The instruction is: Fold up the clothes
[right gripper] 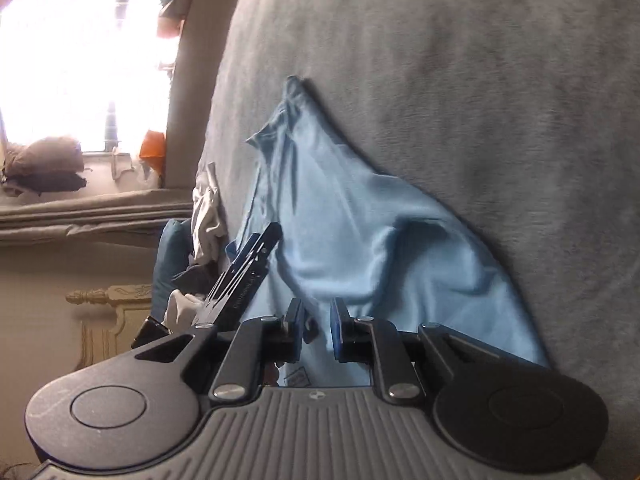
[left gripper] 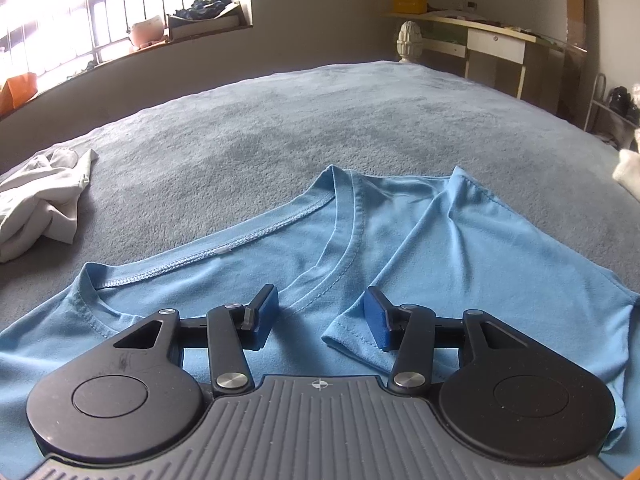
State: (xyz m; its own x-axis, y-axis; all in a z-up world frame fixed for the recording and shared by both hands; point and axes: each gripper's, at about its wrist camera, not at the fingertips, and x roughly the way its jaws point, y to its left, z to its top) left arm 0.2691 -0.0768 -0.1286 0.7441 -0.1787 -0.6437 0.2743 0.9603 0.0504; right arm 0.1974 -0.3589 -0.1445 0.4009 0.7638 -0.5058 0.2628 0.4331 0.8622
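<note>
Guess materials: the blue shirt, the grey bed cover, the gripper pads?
Blue shirt: thin soft knit, likely cotton jersey; matte, drapes in soft folds, stitched ribbed neckline. Bed cover: plush fleece or short-pile velour, by its fuzzy mottled nap. Left gripper pads: blue, matte, probably rubber or foam; uncertain.

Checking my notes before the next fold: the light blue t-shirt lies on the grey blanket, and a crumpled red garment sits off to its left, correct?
Not quite. The crumpled garment is white, not red, as the left wrist view shows. The light blue t-shirt does lie on the grey blanket.
</note>
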